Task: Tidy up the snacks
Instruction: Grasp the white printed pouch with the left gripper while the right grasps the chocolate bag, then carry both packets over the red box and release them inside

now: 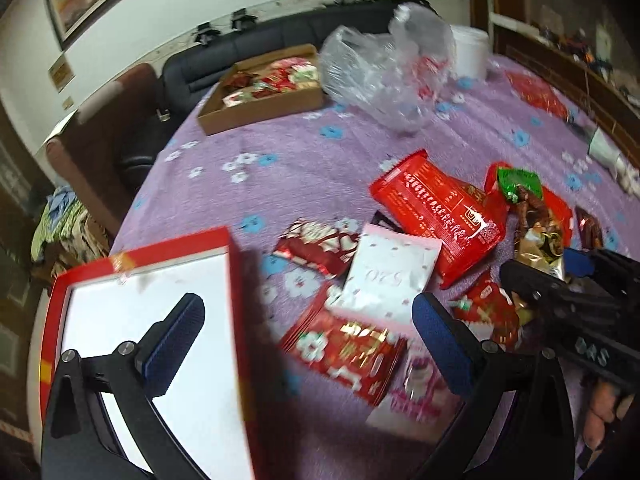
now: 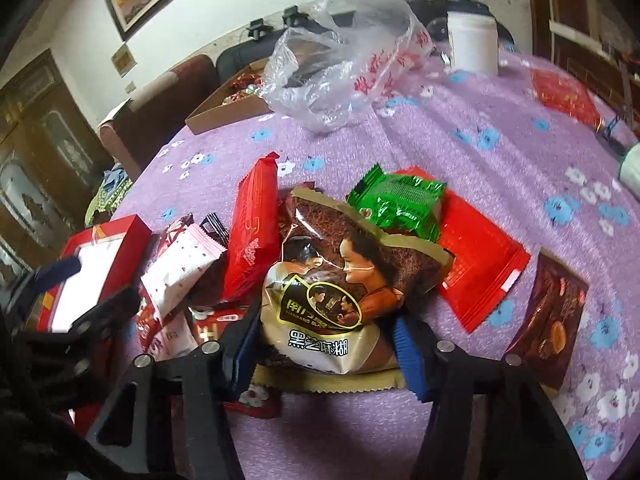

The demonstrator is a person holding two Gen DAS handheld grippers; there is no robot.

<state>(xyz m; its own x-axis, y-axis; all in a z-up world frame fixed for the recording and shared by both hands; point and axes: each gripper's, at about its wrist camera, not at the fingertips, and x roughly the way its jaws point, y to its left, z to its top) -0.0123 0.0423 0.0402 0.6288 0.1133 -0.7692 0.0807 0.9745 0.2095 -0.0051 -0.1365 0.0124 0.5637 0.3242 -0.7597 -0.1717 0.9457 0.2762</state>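
The right tongs [image 2: 324,344] are closed around the lower end of a brown-and-gold foil sesame-paste bag [image 2: 336,276], centre frame on the purple floral tabletop [image 2: 480,152]. Soft, crinkly and slippery, it is best gripped across its sealed edge. The left tongs [image 1: 308,340], spread wide, hold nothing.

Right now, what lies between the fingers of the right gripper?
In the right wrist view, a brown sesame packet sits between the fingers of the right gripper, its lower end in the gap. Whether the pads press it, I cannot tell.
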